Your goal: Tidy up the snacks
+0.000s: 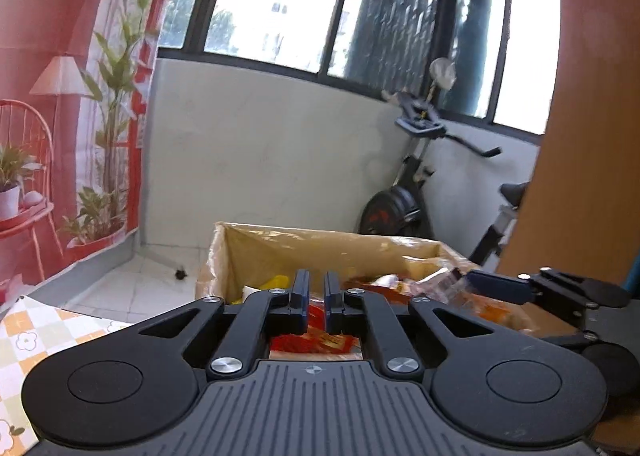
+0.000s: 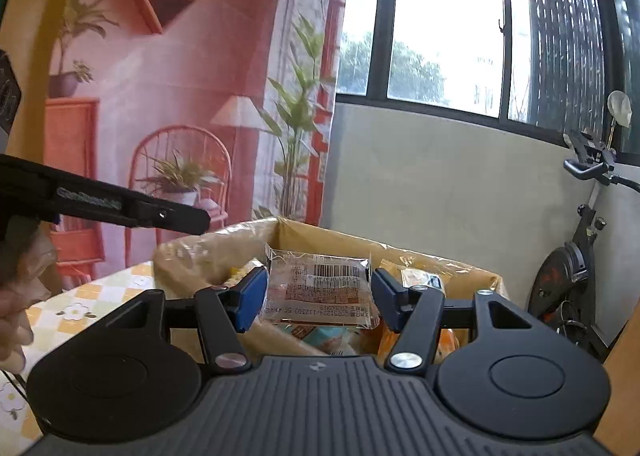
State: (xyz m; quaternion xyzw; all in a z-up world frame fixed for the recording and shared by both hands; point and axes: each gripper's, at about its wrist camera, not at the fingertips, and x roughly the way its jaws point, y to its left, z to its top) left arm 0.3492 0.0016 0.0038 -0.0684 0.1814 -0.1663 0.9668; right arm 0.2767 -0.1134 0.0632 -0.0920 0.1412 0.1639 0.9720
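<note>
My right claw (image 2: 318, 288) is spread wide around a clear snack packet (image 2: 320, 284); whether the pads touch it I cannot tell. Best to close squarely on its side edges, gently. My left claw (image 1: 316, 306) is nearly pressed together over red wrappers (image 1: 316, 340). Beyond lies the cardboard box (image 2: 472, 270) of snacks.

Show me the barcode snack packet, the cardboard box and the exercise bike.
barcode snack packet (image 2: 320, 286), right wrist view, on its printed label.
cardboard box (image 1: 304, 252), left wrist view, on its inner back wall.
exercise bike (image 1: 394, 211), left wrist view, on its flywheel.
</note>
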